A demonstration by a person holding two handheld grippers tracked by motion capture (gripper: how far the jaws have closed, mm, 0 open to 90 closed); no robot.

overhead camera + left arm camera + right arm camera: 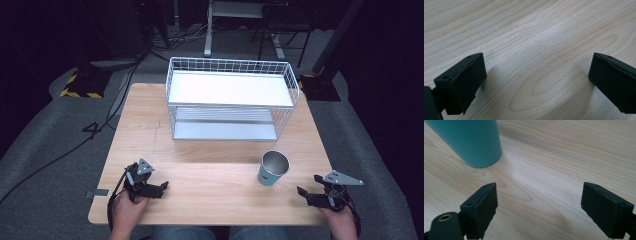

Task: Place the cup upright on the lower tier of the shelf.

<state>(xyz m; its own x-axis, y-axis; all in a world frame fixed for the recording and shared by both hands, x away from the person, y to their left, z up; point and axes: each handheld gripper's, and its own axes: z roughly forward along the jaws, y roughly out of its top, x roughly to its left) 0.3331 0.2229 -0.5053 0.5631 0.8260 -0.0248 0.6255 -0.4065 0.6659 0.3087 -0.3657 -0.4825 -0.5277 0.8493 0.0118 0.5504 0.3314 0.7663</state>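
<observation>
A teal cup with a metal inside stands upright on the wooden table, right of centre near the front. In the right gripper view the teal cup rises at the upper left, ahead of the jaws. My right gripper rests open at the front right, a short way right of the cup, with nothing between its jaws. My left gripper lies open at the front left, held low over bare wood.
A white wire rack with two shelves stands at the back middle of the table. Beyond the table's far edge are a desk leg, cables and dark stands on a grey floor. Bare wood lies between the two grippers.
</observation>
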